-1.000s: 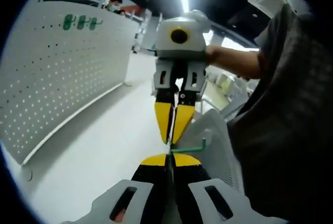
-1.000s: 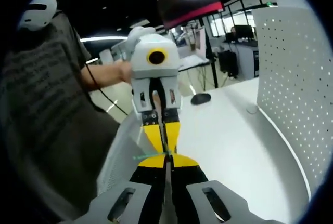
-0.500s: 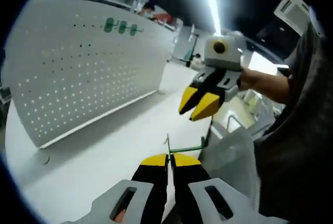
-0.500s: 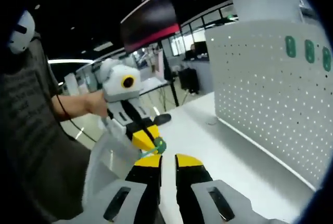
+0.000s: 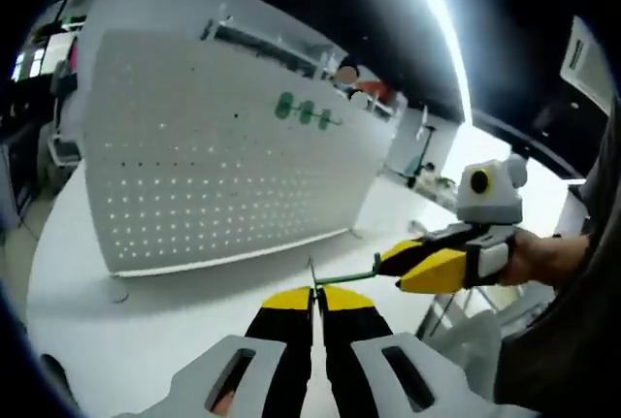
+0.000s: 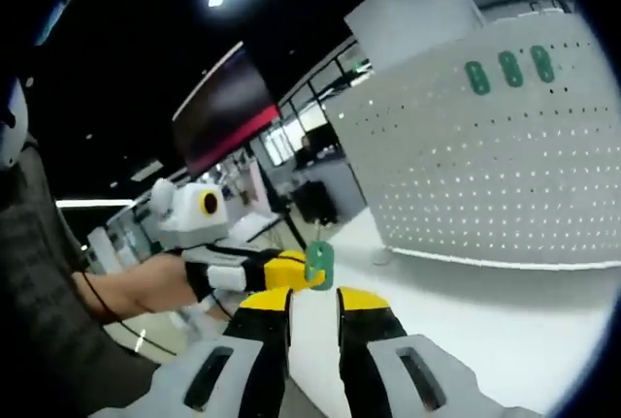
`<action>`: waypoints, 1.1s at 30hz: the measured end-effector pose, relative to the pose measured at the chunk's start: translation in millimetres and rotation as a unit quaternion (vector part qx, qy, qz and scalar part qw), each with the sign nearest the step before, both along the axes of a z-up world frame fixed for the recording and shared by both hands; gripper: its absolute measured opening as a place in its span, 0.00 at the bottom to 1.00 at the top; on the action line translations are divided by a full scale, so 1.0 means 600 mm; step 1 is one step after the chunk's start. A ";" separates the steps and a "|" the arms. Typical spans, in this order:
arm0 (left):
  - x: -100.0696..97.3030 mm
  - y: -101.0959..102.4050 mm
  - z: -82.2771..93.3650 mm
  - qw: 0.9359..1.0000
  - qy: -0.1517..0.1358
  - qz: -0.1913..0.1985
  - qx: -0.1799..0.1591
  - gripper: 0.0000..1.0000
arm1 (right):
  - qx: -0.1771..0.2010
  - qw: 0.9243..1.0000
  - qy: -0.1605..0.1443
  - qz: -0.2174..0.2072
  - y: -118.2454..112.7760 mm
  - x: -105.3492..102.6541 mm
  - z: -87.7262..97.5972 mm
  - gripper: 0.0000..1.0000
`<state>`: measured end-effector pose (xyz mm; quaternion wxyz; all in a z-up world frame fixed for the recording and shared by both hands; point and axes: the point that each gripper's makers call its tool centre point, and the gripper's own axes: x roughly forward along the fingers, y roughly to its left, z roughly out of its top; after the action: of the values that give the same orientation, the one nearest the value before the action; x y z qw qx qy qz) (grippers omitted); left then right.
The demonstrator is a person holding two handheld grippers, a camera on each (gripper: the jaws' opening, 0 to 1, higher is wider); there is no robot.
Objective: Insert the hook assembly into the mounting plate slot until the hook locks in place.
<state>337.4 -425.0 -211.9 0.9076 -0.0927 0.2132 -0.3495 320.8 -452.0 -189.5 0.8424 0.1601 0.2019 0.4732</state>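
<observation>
The green wire hook [image 5: 347,276] sticks out sideways from my left gripper [image 5: 313,292], which is shut on its thin stem. Its green end plate [image 6: 318,265] shows just above my right gripper [image 6: 313,294], whose jaws stand open with a gap between them. In the left gripper view the right gripper [image 5: 386,265] comes in from the right, its tips near the hook's far end. The left gripper [image 6: 299,271] reaches in from the left in the right gripper view. The white perforated mounting plate [image 5: 213,176] [image 6: 485,176] stands upright on the table, with three green hook plates [image 5: 305,112] [image 6: 508,67] near its top.
The white tabletop [image 5: 146,340] [image 6: 505,340] runs up to the plate's base. A person's hand [image 5: 543,253] and dark sleeve [image 6: 39,302] are close by. A white mesh bin [image 5: 466,336] sits at the lower right. A dark screen [image 6: 223,108] hangs behind.
My right gripper opened, let go of the hook and drew off to the side. Both views have swung round toward the perforated plate, which now looks larger.
</observation>
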 end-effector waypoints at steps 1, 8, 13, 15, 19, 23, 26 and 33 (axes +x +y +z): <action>-0.001 -0.004 0.001 1.000 -0.005 0.001 0.002 0.02 | 0.011 1.000 0.011 -0.012 0.001 0.005 0.002 0.17; 0.001 -0.008 0.004 0.999 -0.021 0.009 0.022 0.02 | 0.021 0.999 0.025 -0.031 0.013 0.015 0.004 0.16; 0.003 -0.005 0.014 0.999 -0.035 0.016 0.024 0.02 | 0.029 0.998 0.041 -0.047 0.022 0.019 0.002 0.14; 0.004 -0.004 0.016 0.999 -0.037 0.018 0.024 0.02 | 0.015 0.998 0.021 -0.060 0.020 0.025 0.002 0.14; 0.003 -0.001 0.015 0.998 -0.044 0.017 0.031 0.02 | 0.052 0.995 0.046 -0.065 0.026 0.025 0.010 0.14; 0.002 -0.002 0.025 0.998 -0.058 0.022 0.030 0.02 | 0.046 0.996 0.047 -0.067 0.030 0.025 0.006 0.12; 0.003 -0.004 0.031 0.996 -0.074 0.020 0.045 0.02 | 0.066 0.993 0.064 -0.077 0.029 0.029 0.009 0.12; 0.009 -0.001 0.040 0.995 -0.087 0.024 0.047 0.01 | 0.098 0.988 0.084 -0.085 0.032 0.031 0.020 0.04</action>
<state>342.7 -425.7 -188.0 0.9343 -0.0245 0.1473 -0.3237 339.2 -433.0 -177.8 0.8399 0.2978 0.2101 0.4021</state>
